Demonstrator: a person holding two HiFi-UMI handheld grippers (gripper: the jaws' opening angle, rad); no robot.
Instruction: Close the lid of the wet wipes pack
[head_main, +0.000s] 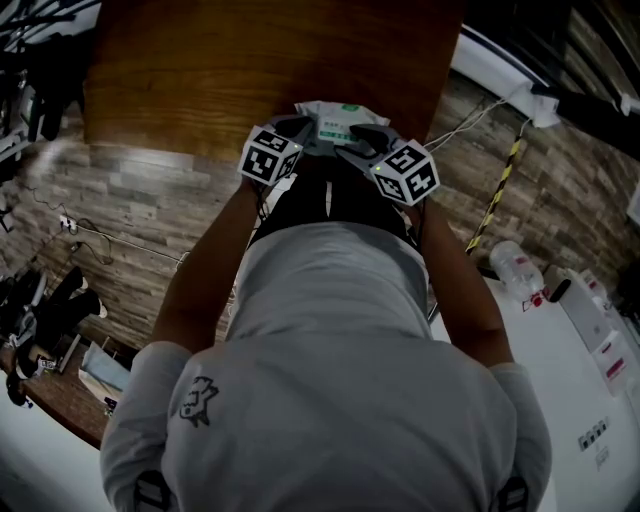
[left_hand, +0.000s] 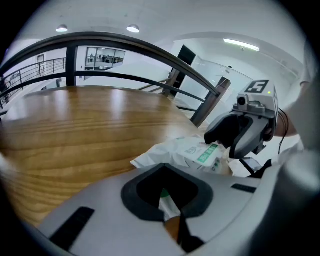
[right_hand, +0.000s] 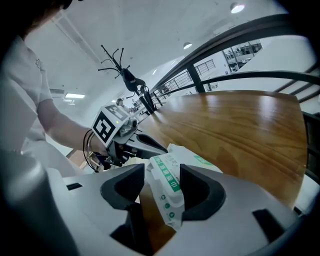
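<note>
The white wet wipes pack (head_main: 335, 122) with green print lies at the near edge of the wooden table (head_main: 200, 70). My left gripper (head_main: 300, 128) is at its left end and my right gripper (head_main: 358, 140) at its right end. In the left gripper view the left gripper (left_hand: 169, 210) is shut on a thin edge of the pack (left_hand: 192, 150), and the right gripper (left_hand: 227, 135) reaches over the pack's far end. In the right gripper view the right gripper (right_hand: 162, 187) holds the white lid part with the green label (right_hand: 167, 182) between its jaws. The left gripper (right_hand: 145, 145) shows behind it.
The table top (left_hand: 75, 130) stretches away beyond the pack, with a dark railing (left_hand: 150, 50) behind it. A white counter (head_main: 560, 360) with a bottle (head_main: 515, 268) and small items stands at the person's right. A striped pole (head_main: 497, 190) leans nearby.
</note>
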